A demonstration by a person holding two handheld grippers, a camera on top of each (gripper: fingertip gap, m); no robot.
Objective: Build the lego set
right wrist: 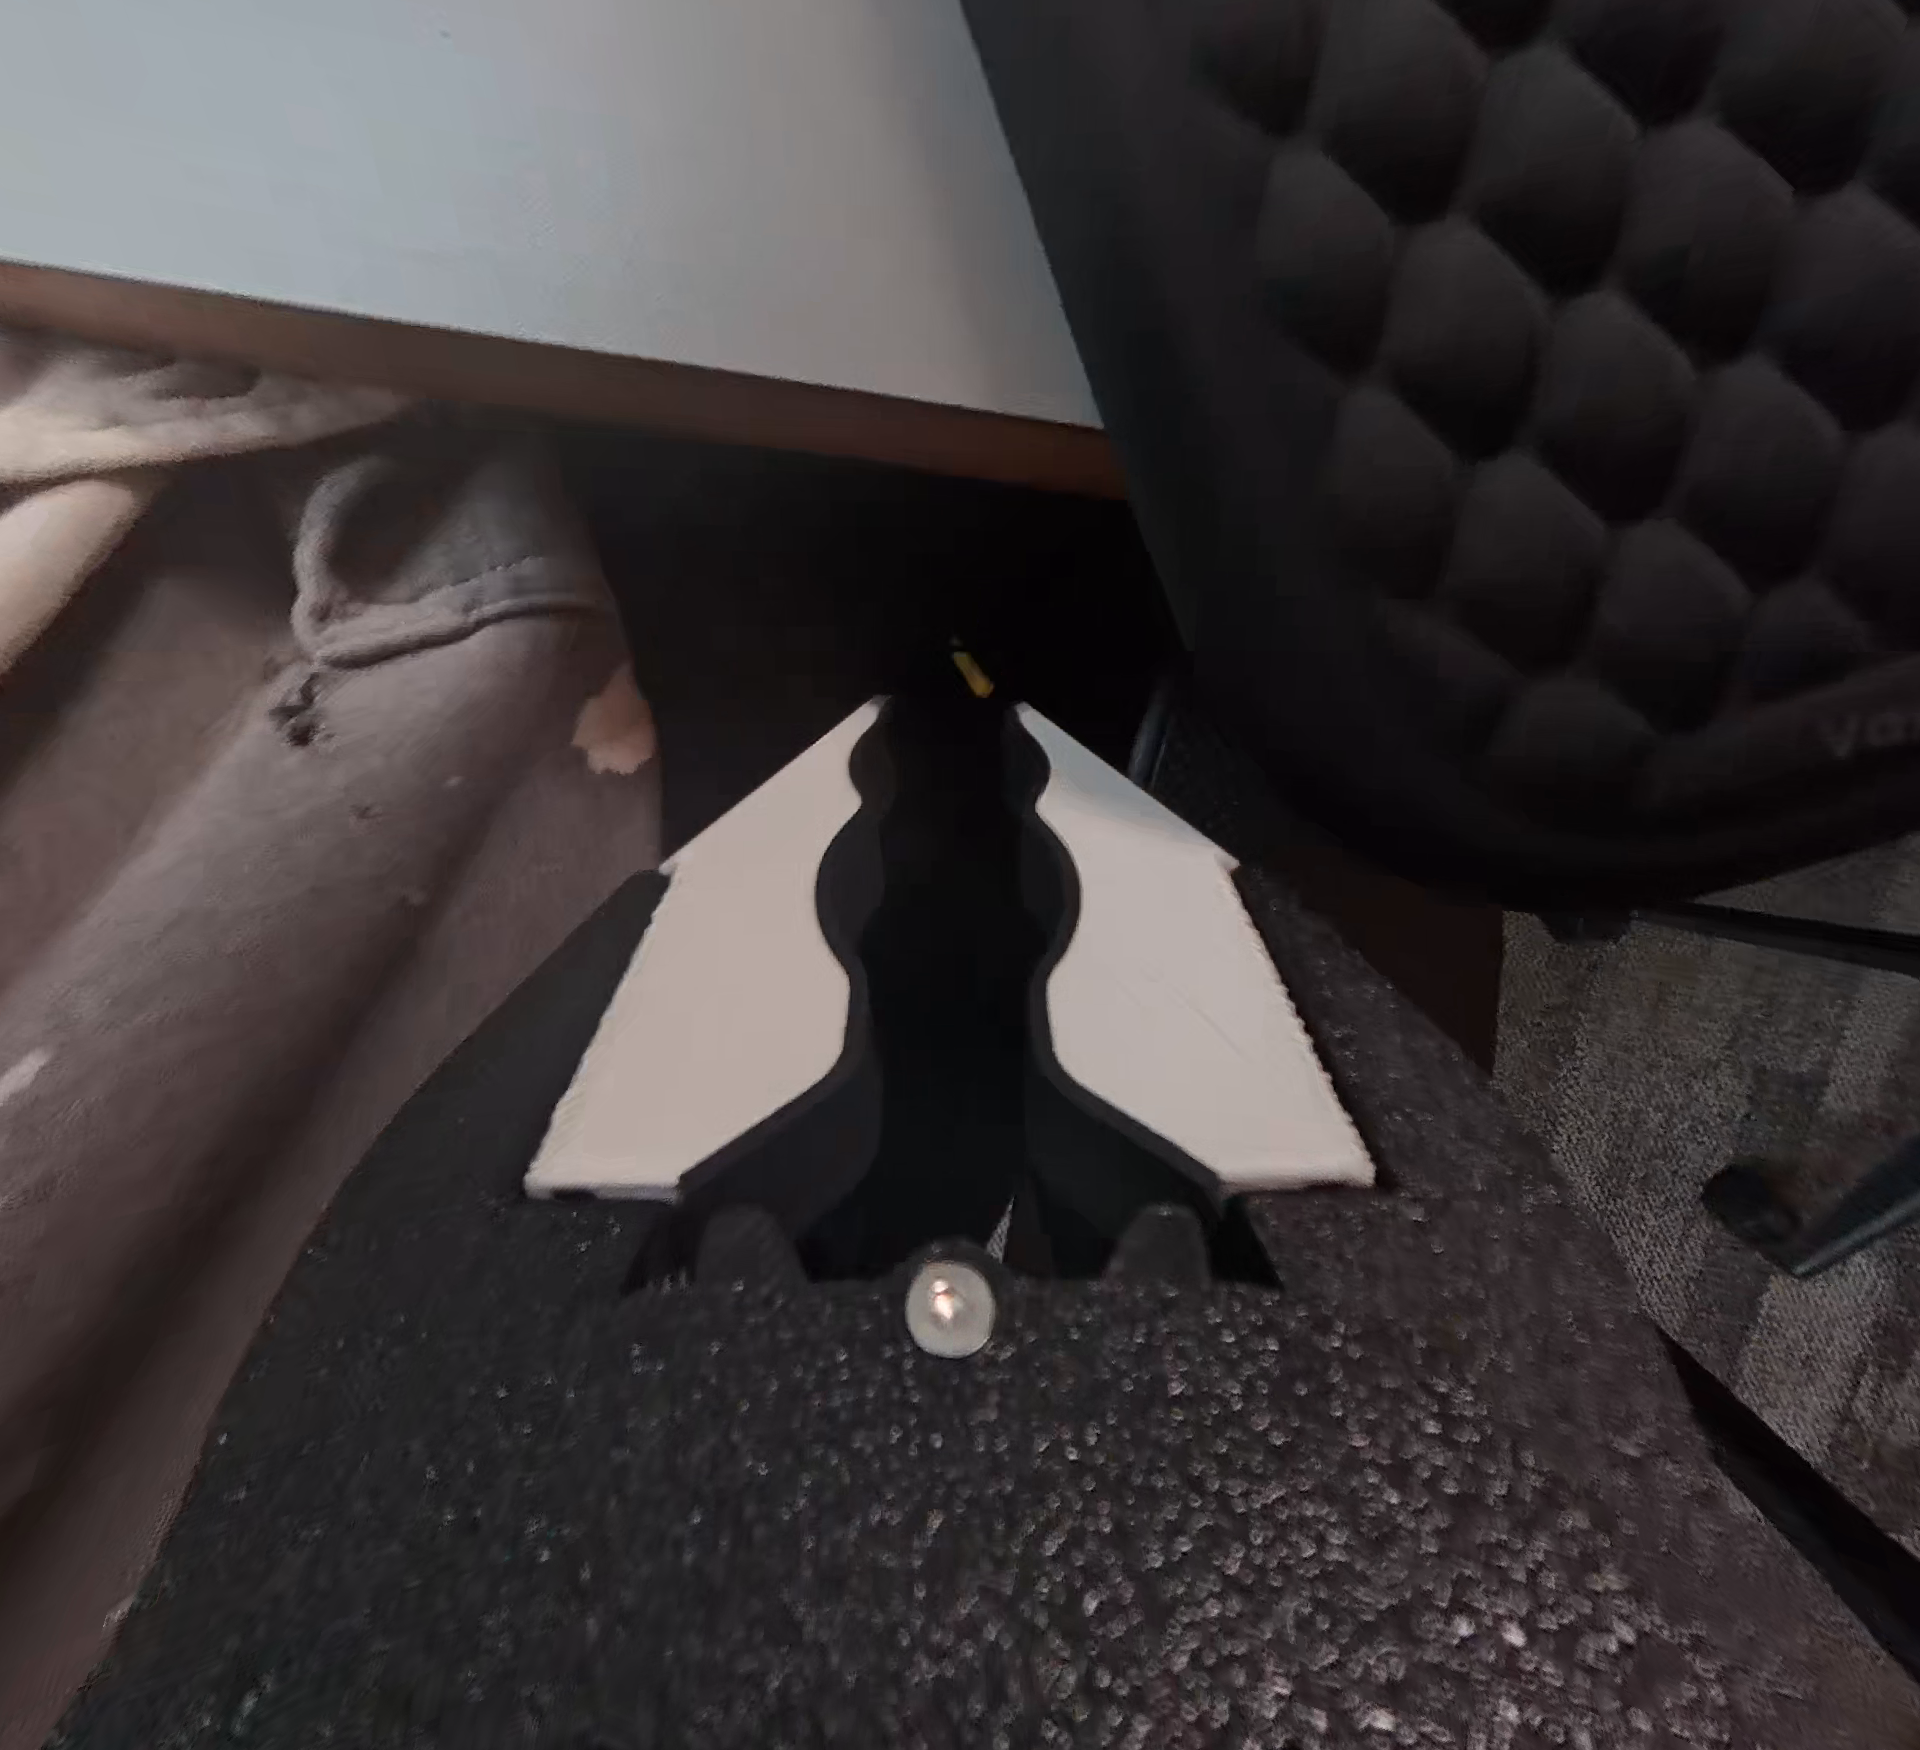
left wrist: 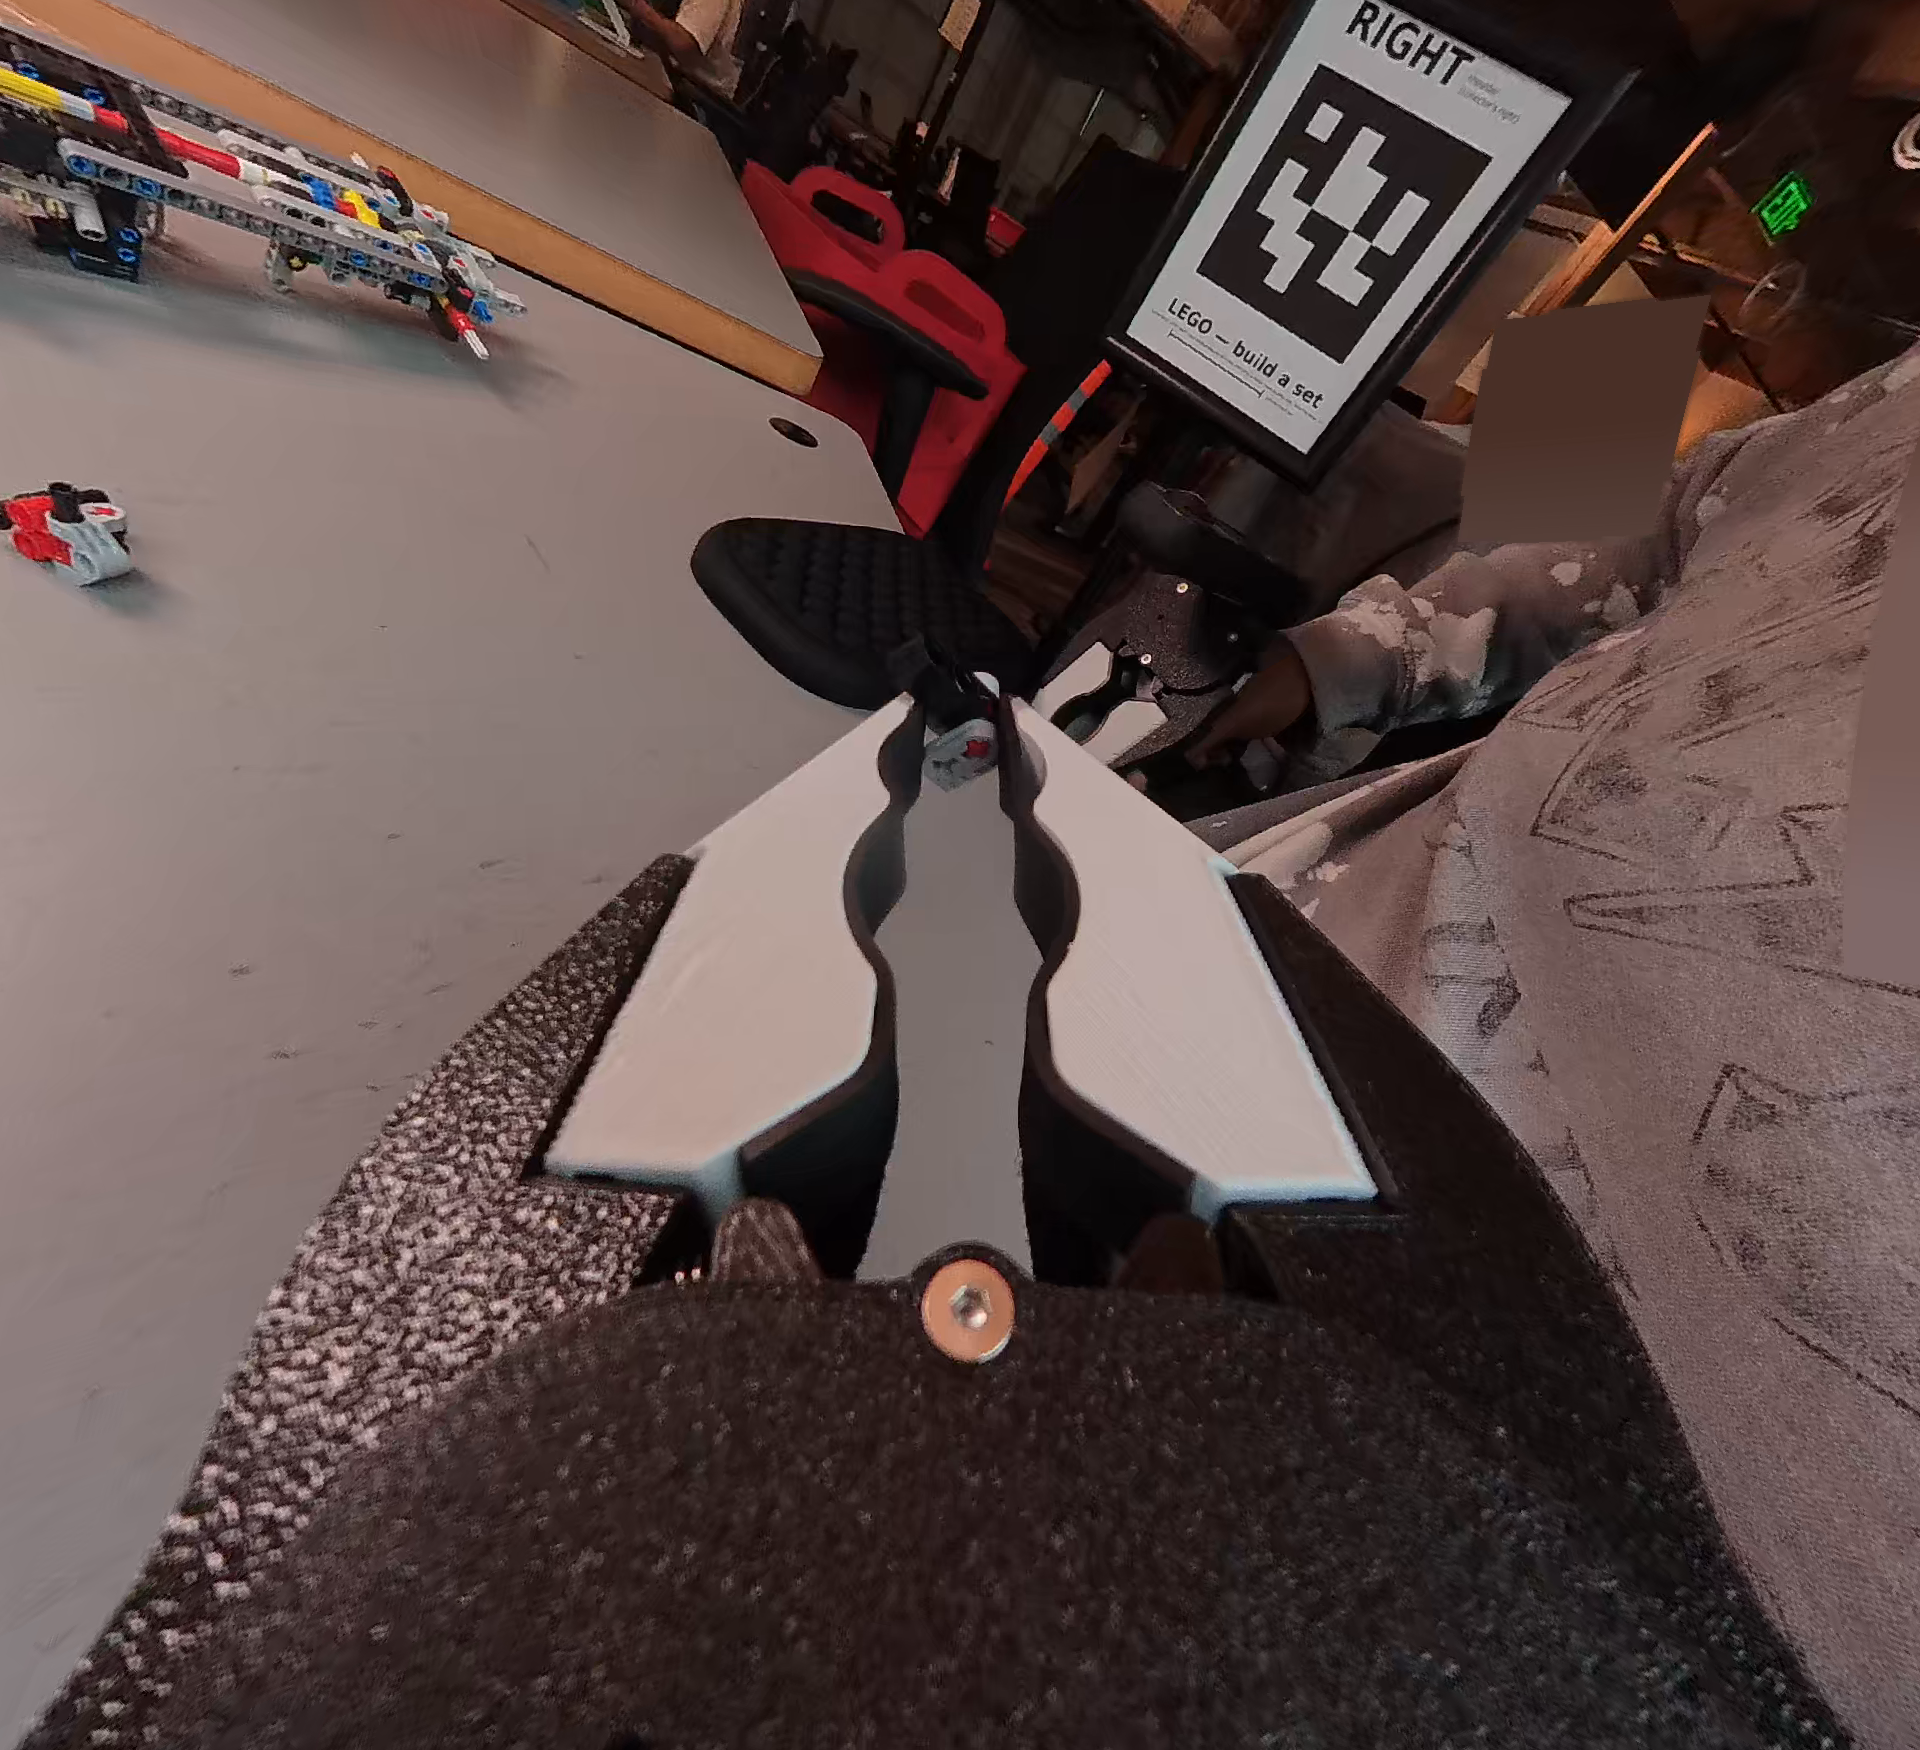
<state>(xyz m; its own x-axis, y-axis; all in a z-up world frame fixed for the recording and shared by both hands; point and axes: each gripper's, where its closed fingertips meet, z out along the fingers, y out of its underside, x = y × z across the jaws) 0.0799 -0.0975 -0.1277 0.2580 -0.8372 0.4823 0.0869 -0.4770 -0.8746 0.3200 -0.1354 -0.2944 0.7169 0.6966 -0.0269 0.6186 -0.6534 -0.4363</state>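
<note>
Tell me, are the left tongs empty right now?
No, the left tongs pinch a small grey and red lego piece between their tips.

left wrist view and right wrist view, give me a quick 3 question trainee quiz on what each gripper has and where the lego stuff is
1. True or false: the left gripper is shut on a small grey and red lego piece.
2. Multiple choice: where does the long lego assembly lie? A) on the black chair seat B) on the grey table C) between the right gripper's fingers
3. Fill in: the tips of the right gripper point below the table edge, beside a black ____.

Key
1. True.
2. B; a smaller red and grey lego cluster lies apart from it on the same table.
3. Chair. A small yellowish piece shows at the tips; whether it is gripped is unclear.
</note>
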